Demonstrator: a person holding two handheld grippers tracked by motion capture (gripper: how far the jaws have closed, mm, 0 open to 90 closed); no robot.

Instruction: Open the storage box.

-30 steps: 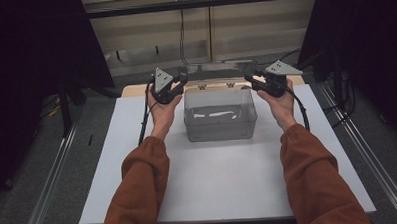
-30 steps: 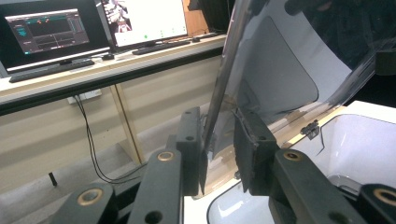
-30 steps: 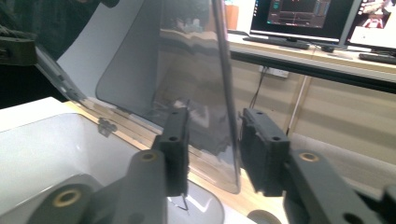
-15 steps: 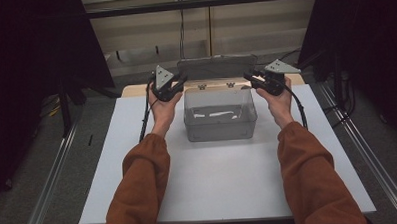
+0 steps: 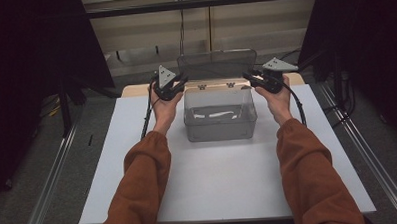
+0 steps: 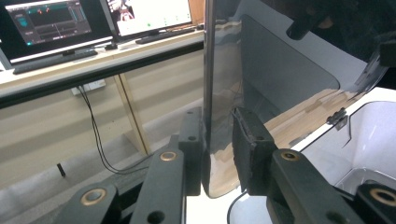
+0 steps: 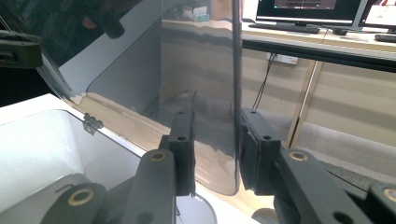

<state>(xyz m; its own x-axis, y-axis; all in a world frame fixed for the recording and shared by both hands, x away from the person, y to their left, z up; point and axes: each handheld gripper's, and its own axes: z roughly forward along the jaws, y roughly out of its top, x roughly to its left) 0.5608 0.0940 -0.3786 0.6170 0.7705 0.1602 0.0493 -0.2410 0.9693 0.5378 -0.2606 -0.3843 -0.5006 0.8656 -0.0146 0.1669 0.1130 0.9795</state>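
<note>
A clear plastic box (image 5: pixel 220 122) stands at the back middle of the white tabletop (image 5: pixel 214 186), with a pale strip-like item (image 5: pixel 215 113) on its floor. Its hinged lid (image 5: pixel 217 64) stands upright behind the box. My left gripper (image 5: pixel 182 83) is at the lid's left edge and my right gripper (image 5: pixel 249 77) at its right edge. In the left gripper view the lid's edge (image 6: pixel 208 93) runs between the two jaws of my left gripper (image 6: pixel 218 140), which is shut on it. My right gripper (image 7: pixel 217 135) holds the opposite lid edge (image 7: pixel 236 84) the same way.
A wooden strip (image 5: pixel 135 89) borders the table behind the box. Metal rails (image 5: pixel 53 172) run along both sides of the table. A desk with monitors (image 6: pixel 51 21) and hanging cables (image 6: pixel 95 135) stands beyond the table.
The lid has swung up from lying on the box to standing upright. Both grippers rose and moved back with its edges.
</note>
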